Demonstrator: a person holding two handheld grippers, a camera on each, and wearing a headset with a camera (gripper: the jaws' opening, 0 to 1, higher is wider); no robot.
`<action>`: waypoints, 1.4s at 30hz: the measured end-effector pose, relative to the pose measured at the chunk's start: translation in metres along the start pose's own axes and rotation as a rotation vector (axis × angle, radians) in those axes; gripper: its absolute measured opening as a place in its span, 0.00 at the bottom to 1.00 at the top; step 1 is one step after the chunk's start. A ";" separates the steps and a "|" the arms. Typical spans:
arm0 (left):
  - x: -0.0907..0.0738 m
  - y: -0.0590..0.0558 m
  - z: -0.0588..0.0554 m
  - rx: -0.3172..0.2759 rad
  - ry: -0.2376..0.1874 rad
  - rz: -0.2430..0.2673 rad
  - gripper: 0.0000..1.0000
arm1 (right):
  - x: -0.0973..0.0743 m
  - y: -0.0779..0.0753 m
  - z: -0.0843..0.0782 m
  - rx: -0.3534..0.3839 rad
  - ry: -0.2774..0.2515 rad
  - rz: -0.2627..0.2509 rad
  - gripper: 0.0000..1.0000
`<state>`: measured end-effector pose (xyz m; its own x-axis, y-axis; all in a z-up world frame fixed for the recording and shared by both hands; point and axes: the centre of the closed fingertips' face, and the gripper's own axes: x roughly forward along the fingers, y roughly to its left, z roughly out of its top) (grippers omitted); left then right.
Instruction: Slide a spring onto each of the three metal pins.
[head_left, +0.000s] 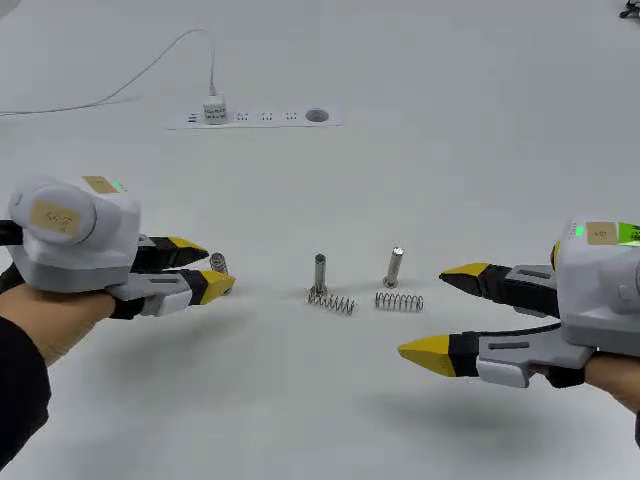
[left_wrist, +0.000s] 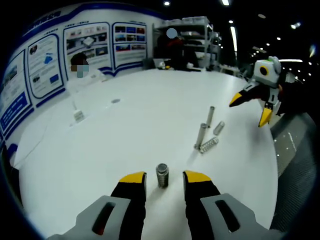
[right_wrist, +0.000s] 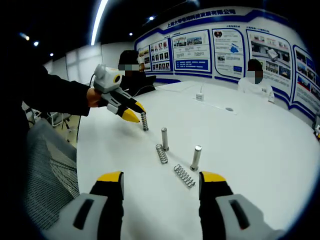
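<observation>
l gripper (head_left: 214, 266) fingers (left_wrist: 132, 187) narrowly apart, sprung pin (left_wrist: 162, 175) between, untouched; r gripper (right_wrist: 161, 177) wide open, empty.

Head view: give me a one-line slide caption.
Left gripper frames the sprung pin; right gripper faces two bare pins, springs beside them.

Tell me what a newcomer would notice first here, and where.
At the centre of the white table, a bare left pin and a bare right pin stand upright, with the left spring and the right spring lying at their feet. Further left, a third pin already wearing its spring stands between the open jaws of the left gripper. The right gripper hangs wide open at the right.
</observation>
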<state>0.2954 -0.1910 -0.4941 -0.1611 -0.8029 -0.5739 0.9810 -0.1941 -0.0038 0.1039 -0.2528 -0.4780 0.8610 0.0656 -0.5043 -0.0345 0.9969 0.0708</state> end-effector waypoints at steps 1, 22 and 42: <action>-0.002 0.000 0.000 -0.001 -0.001 0.000 0.31 | 0.000 0.000 0.000 0.000 -0.001 0.000 0.61; -0.024 -0.036 -0.009 -0.010 -0.017 -0.046 0.30 | 0.003 0.002 -0.001 -0.005 0.018 0.008 0.52; -0.013 -0.061 -0.002 0.020 -0.014 -0.111 0.27 | 0.025 0.002 0.005 -0.047 0.056 0.033 0.34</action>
<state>0.2383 -0.1679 -0.4886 -0.2706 -0.7833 -0.5597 0.9546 -0.2935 -0.0508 0.1279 -0.2492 -0.4862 0.8290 0.1000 -0.5502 -0.0877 0.9950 0.0486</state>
